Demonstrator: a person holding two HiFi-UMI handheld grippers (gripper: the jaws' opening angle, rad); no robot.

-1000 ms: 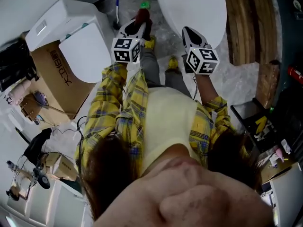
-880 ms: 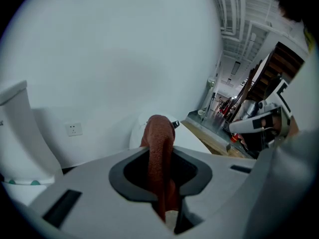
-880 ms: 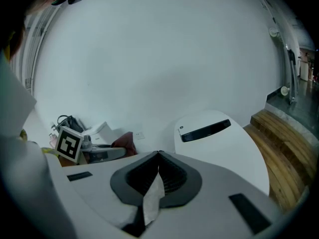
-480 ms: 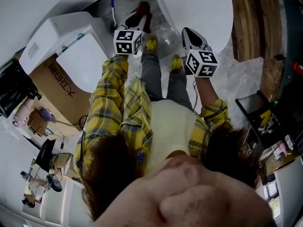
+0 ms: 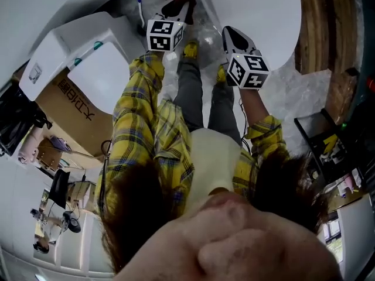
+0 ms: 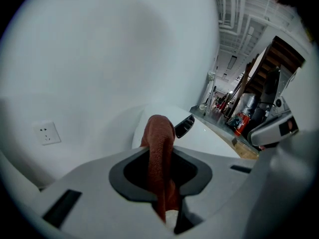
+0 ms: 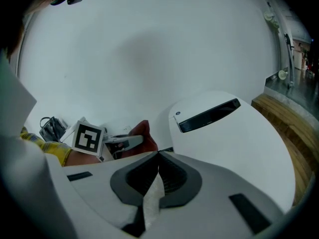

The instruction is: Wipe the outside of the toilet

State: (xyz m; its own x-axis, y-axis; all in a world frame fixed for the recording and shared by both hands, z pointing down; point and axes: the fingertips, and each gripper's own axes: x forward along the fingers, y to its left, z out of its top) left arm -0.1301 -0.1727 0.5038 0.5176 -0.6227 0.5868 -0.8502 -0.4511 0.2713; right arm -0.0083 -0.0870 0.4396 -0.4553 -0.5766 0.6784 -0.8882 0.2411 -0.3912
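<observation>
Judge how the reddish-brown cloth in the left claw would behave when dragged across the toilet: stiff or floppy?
Probably floppy: the cloth curls over at its top above the left claw. Its textured surface would likely drag, not slide, on the glossy toilet. It seems light, since a narrow pinch holds it up.

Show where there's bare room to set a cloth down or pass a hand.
Head view. Bare: the upper-right toilet's lid, the left toilet's lid, and the floor strip between the upper-right toilet and the wooden boards. Crowded: the gap between the toilets, holding the person's shoes, and the cardboard box side.
</observation>
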